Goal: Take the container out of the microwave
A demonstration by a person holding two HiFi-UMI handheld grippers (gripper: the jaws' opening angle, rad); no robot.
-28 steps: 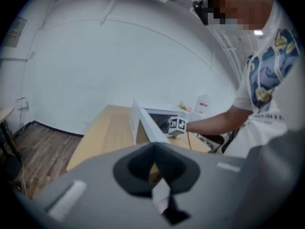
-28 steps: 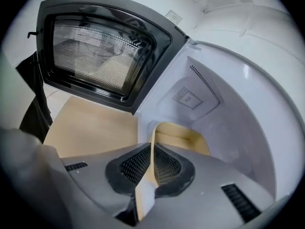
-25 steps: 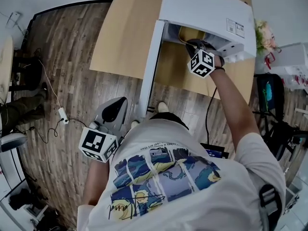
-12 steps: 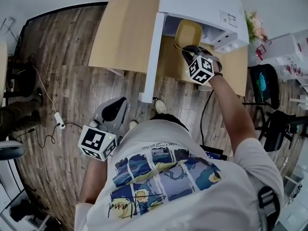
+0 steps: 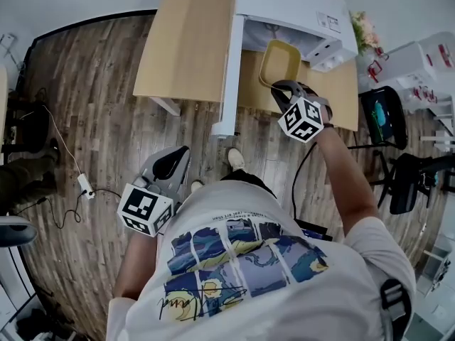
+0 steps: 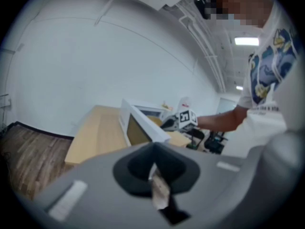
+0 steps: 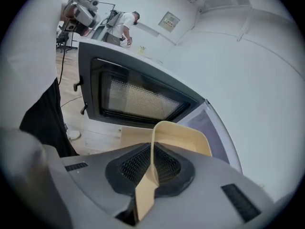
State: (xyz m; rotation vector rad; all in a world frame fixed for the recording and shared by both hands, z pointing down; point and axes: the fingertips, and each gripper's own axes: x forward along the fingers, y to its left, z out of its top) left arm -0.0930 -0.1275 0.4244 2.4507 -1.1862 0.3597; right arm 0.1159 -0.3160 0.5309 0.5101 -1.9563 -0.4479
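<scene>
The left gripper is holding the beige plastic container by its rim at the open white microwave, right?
Wrong gripper: the right gripper view shows the right gripper, jaws shut on the rim of the beige plastic container, at the open white microwave.

Looking down at a light wooden table (image 5: 185,41) standing on a plank floor (image 5: 92,119). Noting a white cable (image 5: 67,144) with a small adapter (image 5: 85,185) trailing along the floor's left edge. Spotting pale flowers (image 5: 364,30) sitting near the table's far right corner, and a black chair (image 5: 380,116) standing just off its right edge. Catching a person (image 7: 125,25) in a white shirt standing far back in the room.
</scene>
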